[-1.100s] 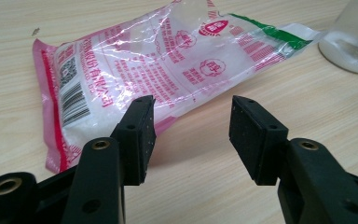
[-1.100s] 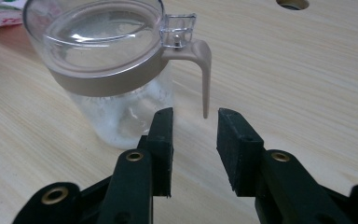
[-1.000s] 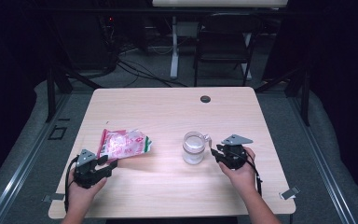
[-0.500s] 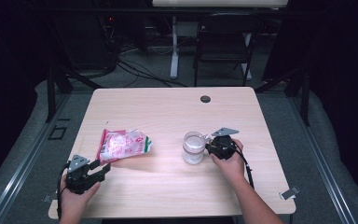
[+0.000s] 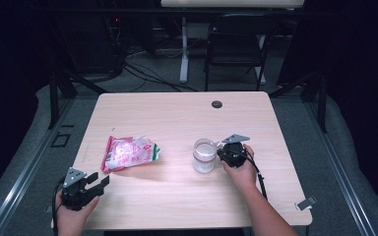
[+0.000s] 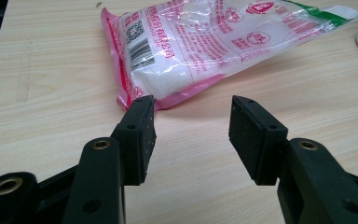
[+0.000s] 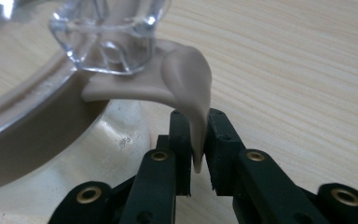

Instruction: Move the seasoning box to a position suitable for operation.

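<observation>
Right gripper (image 7: 196, 154), jaws just closed, pinching the beige pull tab (image 7: 189, 88) of the lidded jar (image 5: 204, 155) at mid-table; left gripper (image 6: 191, 140) spread, empty, short of the sugar bag (image 6: 205, 46). Risk of tipping: jar unbraced, likely to tilt or slide under a sideways tug. Thin grip, apt to slip off.

A clear glass jar (image 5: 204, 155) stands upright right of centre, beige lid tab (image 7: 191, 88) pinched.
</observation>
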A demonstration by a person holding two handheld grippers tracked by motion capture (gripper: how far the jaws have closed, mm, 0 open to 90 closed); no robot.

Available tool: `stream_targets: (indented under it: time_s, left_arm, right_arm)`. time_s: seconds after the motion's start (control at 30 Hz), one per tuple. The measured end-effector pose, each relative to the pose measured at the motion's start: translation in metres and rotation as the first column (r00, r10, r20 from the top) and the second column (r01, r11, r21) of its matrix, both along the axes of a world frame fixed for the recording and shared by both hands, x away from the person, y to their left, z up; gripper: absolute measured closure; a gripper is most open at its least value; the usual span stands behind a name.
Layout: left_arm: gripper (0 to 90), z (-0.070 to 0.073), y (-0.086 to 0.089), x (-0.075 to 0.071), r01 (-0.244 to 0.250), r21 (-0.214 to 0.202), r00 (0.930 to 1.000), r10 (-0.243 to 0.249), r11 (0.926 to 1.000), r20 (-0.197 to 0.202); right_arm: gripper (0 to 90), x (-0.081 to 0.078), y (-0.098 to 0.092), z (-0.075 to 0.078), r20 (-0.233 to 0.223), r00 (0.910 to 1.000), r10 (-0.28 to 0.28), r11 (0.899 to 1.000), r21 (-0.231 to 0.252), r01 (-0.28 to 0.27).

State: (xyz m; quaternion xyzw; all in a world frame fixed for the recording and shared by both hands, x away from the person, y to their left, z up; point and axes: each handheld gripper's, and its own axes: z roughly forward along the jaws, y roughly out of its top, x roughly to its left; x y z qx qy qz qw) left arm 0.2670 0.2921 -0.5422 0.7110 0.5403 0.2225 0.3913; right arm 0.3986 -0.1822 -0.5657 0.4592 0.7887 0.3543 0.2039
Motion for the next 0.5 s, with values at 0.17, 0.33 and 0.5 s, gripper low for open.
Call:
stream_targets:
  time_s: [0.17,0.33,0.5]
  left_arm:
    - [50.5,0.001,-0.001,0.001,0.008,0.0,1.0,-0.008,1.0,0.004]
    - [50.5,0.001,-0.004,0.004,0.023,0.003,0.9997,-0.023,0.9997,0.008]
    - [50.2,0.002,-0.013,0.011,0.058,-0.007,0.9982,-0.058,0.9983,0.013]
  right_arm:
    - [82.9,-0.003,0.001,0.002,0.007,1.0,0.002,1.0,-0.027,-0.002]
    - [83.0,-0.008,0.003,0.003,0.008,1.0,0.003,0.999,-0.052,-0.003]
    - [82.6,-0.017,0.003,0.003,0.004,0.9999,-0.01,0.999,-0.046,0.01]
